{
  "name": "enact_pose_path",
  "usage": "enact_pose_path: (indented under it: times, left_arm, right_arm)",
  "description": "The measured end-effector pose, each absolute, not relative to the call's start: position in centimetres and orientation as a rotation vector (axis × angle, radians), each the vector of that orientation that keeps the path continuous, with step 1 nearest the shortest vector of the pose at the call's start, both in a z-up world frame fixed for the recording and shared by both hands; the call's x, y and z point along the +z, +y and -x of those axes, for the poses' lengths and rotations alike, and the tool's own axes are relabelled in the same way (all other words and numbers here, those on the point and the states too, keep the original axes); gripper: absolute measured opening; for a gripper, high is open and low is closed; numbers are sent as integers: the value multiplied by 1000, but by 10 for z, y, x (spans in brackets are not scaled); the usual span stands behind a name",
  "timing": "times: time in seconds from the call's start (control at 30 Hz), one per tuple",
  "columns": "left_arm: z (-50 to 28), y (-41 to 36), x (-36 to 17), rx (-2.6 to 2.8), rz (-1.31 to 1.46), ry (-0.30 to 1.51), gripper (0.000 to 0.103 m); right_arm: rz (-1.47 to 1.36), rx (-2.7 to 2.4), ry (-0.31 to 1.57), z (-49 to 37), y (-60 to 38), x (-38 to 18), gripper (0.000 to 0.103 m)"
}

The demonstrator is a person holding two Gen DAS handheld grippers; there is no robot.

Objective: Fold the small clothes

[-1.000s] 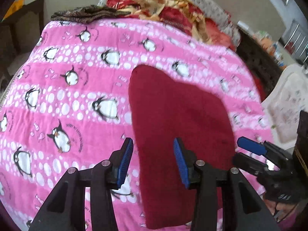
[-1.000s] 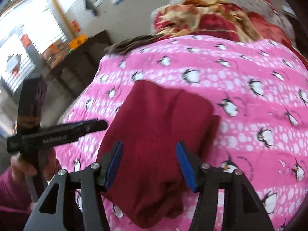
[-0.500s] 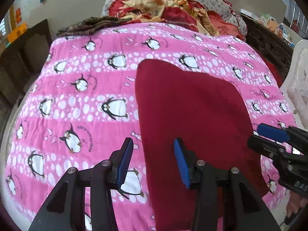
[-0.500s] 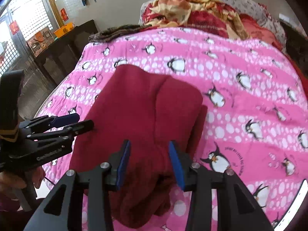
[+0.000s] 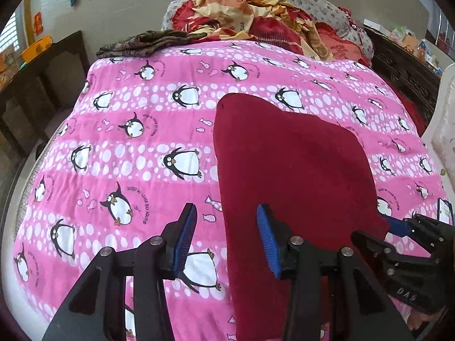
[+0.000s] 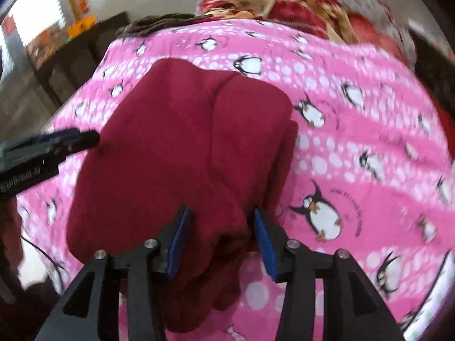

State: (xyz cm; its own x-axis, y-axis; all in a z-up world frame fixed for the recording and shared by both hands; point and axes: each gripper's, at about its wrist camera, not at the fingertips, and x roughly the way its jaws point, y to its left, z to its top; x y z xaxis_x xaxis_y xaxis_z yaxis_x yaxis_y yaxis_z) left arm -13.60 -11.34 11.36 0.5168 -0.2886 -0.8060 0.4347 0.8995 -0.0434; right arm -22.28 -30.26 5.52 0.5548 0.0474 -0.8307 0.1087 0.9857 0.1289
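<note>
Left gripper released, jaws straddling the dark red garment's left edge. Right gripper released, jaws flanking a bunched fold at lower centre. Garment lies centre frame on penguin blanket. Rumpled bedding upper centre; dark cloth upper left.

Pink penguin blanket — spread flat; rumpled red-gold quilt beyond; dark cabinet left
</note>
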Motion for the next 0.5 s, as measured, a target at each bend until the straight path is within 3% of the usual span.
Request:
enact_pose_path:
  times: [0.23, 0.37, 0.5]
  left_arm:
    - [138, -109, 121, -427, -160, 908, 23]
    - [139, -106, 127, -427, -145, 890, 23]
    - [140, -107, 131, -416, -153, 883, 24]
  right_arm:
    - [-191, -47, 918, 232, -306, 85, 49]
    - [-185, -58, 836, 237, -305, 110, 62]
    - [-167, -76, 814, 235, -300, 115, 64]
